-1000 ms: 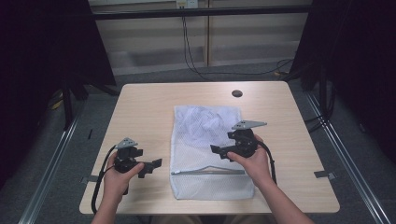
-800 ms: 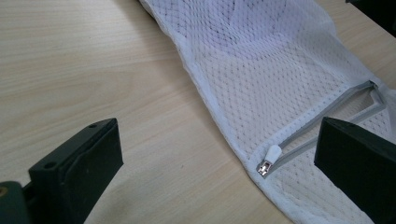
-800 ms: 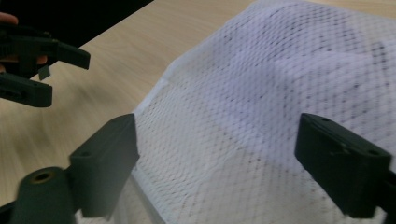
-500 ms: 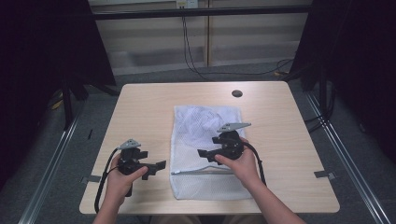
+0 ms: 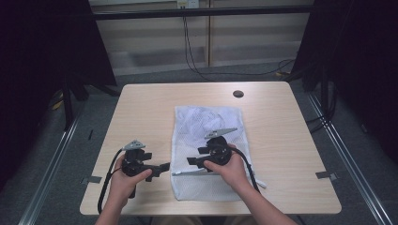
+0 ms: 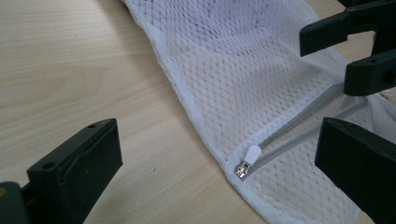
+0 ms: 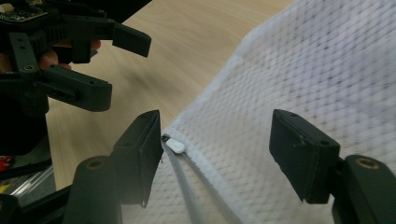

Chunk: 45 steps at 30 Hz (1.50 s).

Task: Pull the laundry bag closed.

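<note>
Both claws gape wide, the left gripper [image 5: 165, 166] beside and the right gripper [image 5: 191, 161] over the limp, feather-light mesh bag [image 5: 206, 123], whose small zipper pull [image 6: 249, 157] looks the surest hold.

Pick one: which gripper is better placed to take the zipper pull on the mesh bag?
Right, probably. The right gripper hangs open over the mesh bag with the zipper pull beside one jaw. The left gripper is open too, off the bag's edge.
</note>
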{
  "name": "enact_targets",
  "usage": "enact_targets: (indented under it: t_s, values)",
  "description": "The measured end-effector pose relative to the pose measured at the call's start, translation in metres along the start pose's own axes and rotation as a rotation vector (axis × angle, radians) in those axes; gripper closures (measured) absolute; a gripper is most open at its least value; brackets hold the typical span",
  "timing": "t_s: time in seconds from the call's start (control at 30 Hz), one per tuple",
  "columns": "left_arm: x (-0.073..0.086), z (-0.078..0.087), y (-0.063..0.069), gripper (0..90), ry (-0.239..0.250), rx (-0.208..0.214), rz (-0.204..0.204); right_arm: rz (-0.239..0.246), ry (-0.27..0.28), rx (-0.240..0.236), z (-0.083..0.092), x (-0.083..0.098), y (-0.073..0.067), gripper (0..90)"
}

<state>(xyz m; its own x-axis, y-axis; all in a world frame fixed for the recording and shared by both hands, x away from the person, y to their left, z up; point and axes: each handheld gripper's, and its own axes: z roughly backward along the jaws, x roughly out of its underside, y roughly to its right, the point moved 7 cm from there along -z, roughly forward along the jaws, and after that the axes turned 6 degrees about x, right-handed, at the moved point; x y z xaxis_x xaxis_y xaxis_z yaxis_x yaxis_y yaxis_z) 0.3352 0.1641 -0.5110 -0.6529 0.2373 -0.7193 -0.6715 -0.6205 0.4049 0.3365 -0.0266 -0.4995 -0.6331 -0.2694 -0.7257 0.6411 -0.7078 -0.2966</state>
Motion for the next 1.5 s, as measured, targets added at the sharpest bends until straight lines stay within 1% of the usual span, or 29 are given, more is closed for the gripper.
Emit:
enact_targets:
  t_s: [0.07, 0.1, 0.17, 0.3, 0.37, 0.43, 0.47, 0.53, 0.57, 0.67, 0.77, 0.8, 0.83, 0.9, 1.0, 1.13, 1.17, 1.3, 1.37, 1.4, 1.47, 1.5]
  values:
    - [0.000, 0.000, 0.000, 0.3, -0.005, 0.001, -0.006, -0.013, -0.006, -0.003, -0.004, 0.001, -0.003, 35.5]
    - [0.000, 0.000, 0.000, 0.3, -0.005, 0.001, -0.006, -0.010, -0.011, -0.006, -0.006, 0.001, -0.003, 36.6]
    - [0.000, 0.000, -0.001, 0.6, -0.004, -0.001, -0.003, -0.023, -0.014, -0.011, -0.008, 0.001, -0.005, 37.9]
    - [0.000, 0.001, -0.002, 1.2, -0.003, -0.005, -0.003, -0.025, -0.021, -0.015, -0.012, 0.002, -0.008, 40.8]
    - [0.000, 0.003, -0.002, 1.2, -0.009, 0.000, -0.007, -0.032, -0.036, -0.015, -0.016, 0.005, -0.011, 44.2]
    - [0.000, 0.004, -0.002, 1.4, -0.008, -0.004, -0.008, -0.042, -0.048, -0.032, -0.019, 0.007, -0.014, 46.4]
    - [-0.001, 0.004, -0.001, 1.5, -0.003, -0.011, -0.007, -0.058, -0.048, -0.043, -0.021, 0.008, -0.015, 47.2]
    - [0.000, 0.005, -0.001, 1.6, -0.007, -0.010, -0.010, -0.091, -0.052, -0.070, -0.025, 0.009, -0.018, 50.4]
    - [0.000, 0.005, -0.001, 1.6, -0.012, -0.011, -0.014, -0.094, -0.058, -0.079, -0.026, 0.010, -0.020, 51.9]
    - [0.001, 0.006, -0.001, 1.6, -0.007, -0.015, -0.010, -0.105, -0.071, -0.095, -0.031, 0.012, -0.023, 54.6]
    - [0.000, 0.008, -0.001, 1.6, -0.002, -0.014, -0.006, -0.105, -0.084, -0.090, -0.035, 0.014, -0.025, 58.6]
    - [0.000, 0.009, -0.002, 1.7, -0.005, -0.014, -0.013, -0.114, -0.090, -0.091, -0.036, 0.015, -0.026, 59.6]
    - [0.000, 0.009, -0.001, 1.7, 0.002, -0.014, -0.006, -0.112, -0.093, -0.092, -0.037, 0.016, -0.026, 60.2]
    - [0.000, 0.010, -0.002, 1.9, -0.001, -0.020, -0.011, -0.116, -0.098, -0.100, -0.040, 0.018, -0.028, 61.1]
    - [0.001, 0.010, -0.002, 1.9, -0.003, -0.018, -0.011, -0.116, -0.116, -0.094, -0.044, 0.021, -0.028, 63.4]
    - [0.000, 0.011, -0.003, 1.9, -0.001, -0.022, -0.011, -0.122, -0.128, -0.089, -0.047, 0.024, -0.029, 64.0]
    - [0.000, 0.011, -0.003, 1.9, -0.002, -0.022, -0.011, -0.109, -0.132, -0.083, -0.048, 0.025, -0.028, 64.3]
    - [0.000, 0.011, -0.003, 1.9, 0.000, -0.022, -0.010, -0.123, -0.147, -0.078, -0.051, 0.028, -0.028, 64.9]
    - [0.000, 0.011, -0.003, 2.0, 0.000, -0.022, -0.008, -0.118, -0.146, -0.084, -0.052, 0.028, -0.027, 64.9]
    - [0.001, 0.011, -0.004, 2.0, -0.001, -0.022, -0.008, -0.134, -0.155, -0.094, -0.054, 0.030, -0.028, 64.9]
    - [0.001, 0.011, -0.004, 2.1, -0.007, -0.025, -0.008, -0.140, -0.159, -0.103, -0.055, 0.031, -0.028, 65.2]
    - [0.002, 0.011, -0.004, 2.1, -0.008, -0.025, -0.009, -0.142, -0.162, -0.097, -0.056, 0.031, -0.028, 65.3]
